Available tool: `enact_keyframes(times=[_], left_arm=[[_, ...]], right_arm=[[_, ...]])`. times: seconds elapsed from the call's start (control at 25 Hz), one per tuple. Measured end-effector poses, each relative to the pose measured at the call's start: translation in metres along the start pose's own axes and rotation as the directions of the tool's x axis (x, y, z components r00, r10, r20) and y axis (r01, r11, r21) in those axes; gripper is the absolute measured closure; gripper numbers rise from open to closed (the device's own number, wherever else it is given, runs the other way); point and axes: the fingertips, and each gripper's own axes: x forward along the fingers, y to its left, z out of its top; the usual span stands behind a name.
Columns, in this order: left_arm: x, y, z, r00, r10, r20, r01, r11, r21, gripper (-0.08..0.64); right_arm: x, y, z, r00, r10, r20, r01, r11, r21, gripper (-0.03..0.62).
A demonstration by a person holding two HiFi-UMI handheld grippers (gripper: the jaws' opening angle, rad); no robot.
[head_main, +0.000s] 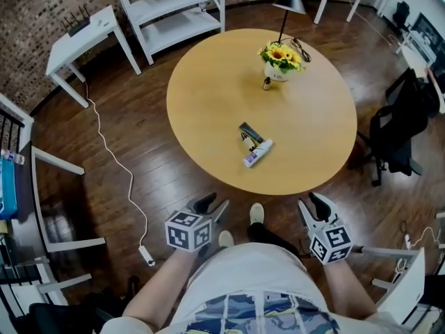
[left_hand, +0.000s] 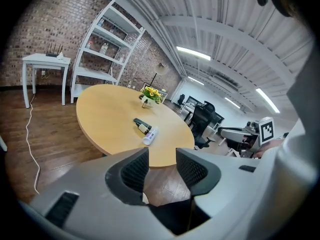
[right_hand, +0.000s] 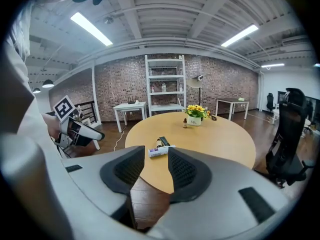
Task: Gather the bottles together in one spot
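Bottles sat in two places on the round surface [head_main: 208, 103]. A white bottle [head_main: 257, 153] lay on its side toward the 6 o'clock edge, and a dark bottle [head_main: 250, 132] lay just beside it at its 11 o'clock, the two touching or nearly so. A small brown bottle [head_main: 266, 83] stood upright well apart from that pair, out toward 12 o'clock and right by the flower pot [head_main: 279, 61].

I was at the 6 o'clock side, short of the edge, with both tools held low in front of me. The left tongs [head_main: 213, 205] stood partly apart with nothing between them, only floor and the surface's rim showing through the gap. The right tongs [head_main: 311, 209] were the same: parted, empty, and lined up roughly on the lying pair.

I judged this to be the approach, with no bottle picked up yet. The pair already made a natural gathering spot, so the next move looked like a long reach over them to the small brown bottle. That called for a careful pinch on its narrow body, keeping clear of the flowers, then a carry back toward 6 o'clock.
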Motion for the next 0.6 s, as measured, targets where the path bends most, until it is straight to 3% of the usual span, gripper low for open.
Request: enact_keyframes(times=[0.24, 0.4, 0.6], left_arm=[[0.066, 0.017, 0.024, 0.996, 0.033, -0.082, -0.033, 0.999, -0.002, 0.388], [0.132, 0.04, 0.056, 0.99, 0.091, -0.112, -0.096, 0.995, -0.041, 0.368], [0.216, 0.072, 0.074, 0.96, 0.169, -0.224, -0.191, 0.978, -0.081, 0.359]], right_arm=[[0.023, -0.028, 0.013, 0.999, 0.036, 0.001, -0.036, 0.999, -0.031, 0.387], [0.032, -0.065, 0.013, 0.999, 0.044, -0.012, -0.045, 0.999, -0.02, 0.38], [0.043, -0.119, 0.021, 0.999, 0.046, -0.021, -0.047, 0.999, -0.005, 0.382]])
